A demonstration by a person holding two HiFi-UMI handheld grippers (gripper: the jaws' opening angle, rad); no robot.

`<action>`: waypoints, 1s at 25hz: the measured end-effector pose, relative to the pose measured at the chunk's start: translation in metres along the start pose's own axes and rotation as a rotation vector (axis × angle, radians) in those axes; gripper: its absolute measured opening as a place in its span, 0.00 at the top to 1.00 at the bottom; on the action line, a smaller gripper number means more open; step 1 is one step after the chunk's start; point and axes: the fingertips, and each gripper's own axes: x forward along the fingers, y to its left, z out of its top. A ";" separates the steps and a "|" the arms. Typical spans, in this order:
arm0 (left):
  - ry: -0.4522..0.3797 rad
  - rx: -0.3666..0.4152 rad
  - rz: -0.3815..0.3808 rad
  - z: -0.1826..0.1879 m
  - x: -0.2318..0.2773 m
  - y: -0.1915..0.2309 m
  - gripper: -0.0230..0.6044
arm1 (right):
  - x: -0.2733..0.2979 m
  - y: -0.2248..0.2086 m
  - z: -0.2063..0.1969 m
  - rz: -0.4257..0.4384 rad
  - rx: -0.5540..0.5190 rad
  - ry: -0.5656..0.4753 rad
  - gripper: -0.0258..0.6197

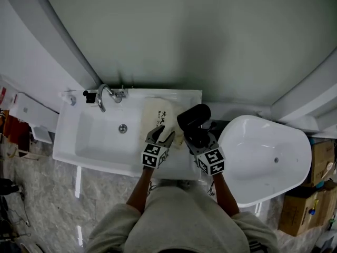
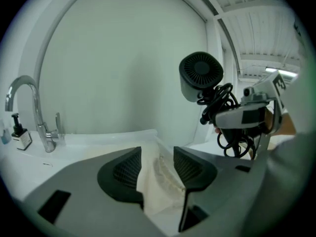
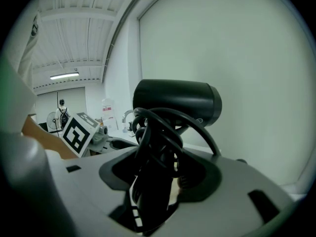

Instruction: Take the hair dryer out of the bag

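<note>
1. The right gripper point(image 1: 200, 139) is clamped on the hair dryer point(image 1: 193, 117), held clear above the right end of the sink point(image 1: 68, 136).
2. The left gripper point(image 1: 160, 137) has its jaws apart — only its own view shows the bag point(image 2: 154, 182) cloth loose between them.

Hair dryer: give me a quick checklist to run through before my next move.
1. Hair dryer out of the bag: ok, held up beside it.
2. Right gripper grip: ok, jaws shut on the hair dryer.
3. Cord gathered: ok, bundled at the right gripper.
4. Left gripper off the bag: ok, jaws apart, cloth loose between them.
5. Bag lying beside the sink basin: ok.
</note>
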 end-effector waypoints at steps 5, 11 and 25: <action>-0.083 0.004 0.081 0.023 -0.036 0.019 0.69 | 0.005 0.002 0.015 0.010 -0.009 -0.033 0.62; -0.164 0.021 0.168 0.051 -0.073 0.042 0.88 | 0.008 0.008 0.037 0.020 -0.032 -0.075 0.62; -0.238 0.015 0.226 0.078 -0.102 0.055 0.94 | 0.006 0.015 0.079 0.007 -0.093 -0.153 0.62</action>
